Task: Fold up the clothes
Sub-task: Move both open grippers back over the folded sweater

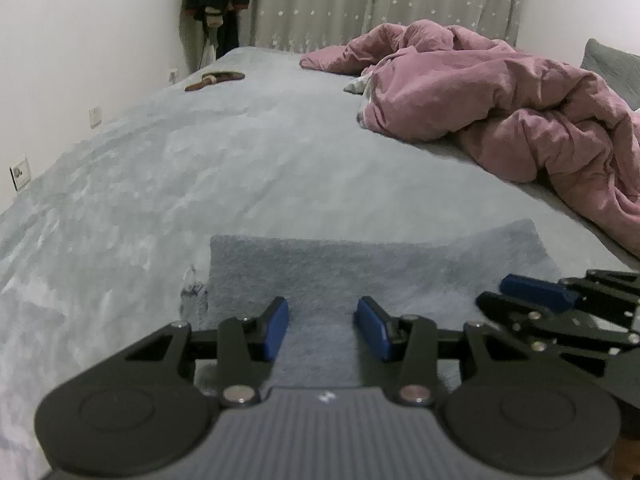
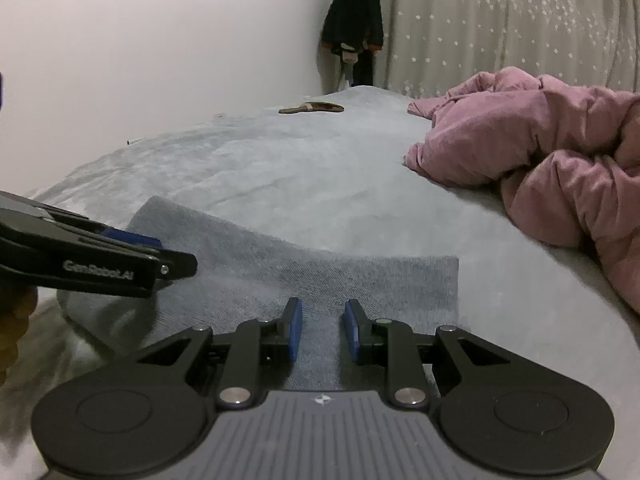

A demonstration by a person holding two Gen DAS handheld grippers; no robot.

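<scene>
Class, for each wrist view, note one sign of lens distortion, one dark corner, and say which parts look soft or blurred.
Left wrist view: the bed bulges like a dome, the wall bows, the top corners go black, and the bedcover's texture smears near the left edge. Right wrist view: the same bulge, the curtain leans, the top corners are dark, and the left gripper looks slightly soft at the left edge.

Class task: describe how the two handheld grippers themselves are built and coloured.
Left gripper and right gripper match: black linkage arms with silver pivot pins, blue rectangular finger pads, round black discs, ribbed grey body. White "GenRobot.AI" lettering marks the left gripper's side.
</scene>
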